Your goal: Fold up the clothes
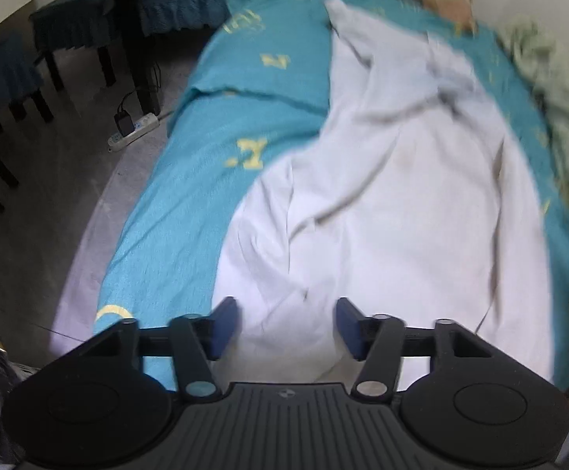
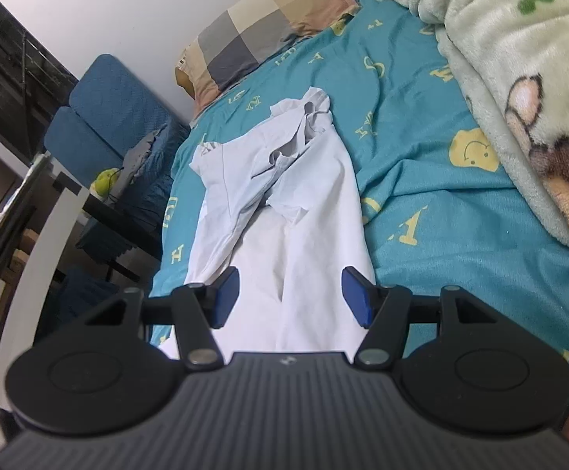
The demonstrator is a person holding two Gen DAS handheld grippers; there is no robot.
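Ahead of and under both fingers: white shirt [image 2: 284,203] lying crumpled lengthwise on teal bed sheet [image 2: 461,235]. Left gripper [image 1: 287,327] fingers apart, gripping nothing. Right gripper [image 2: 291,295] fingers apart, empty, above shirt hem.

Soft, even light — left view motion-blurred, edges fisheye-bent.

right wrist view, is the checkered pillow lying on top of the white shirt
No, the checkered pillow sits at the head of the bed against the wall, apart from the white shirt, which lies spread on the teal sheet.
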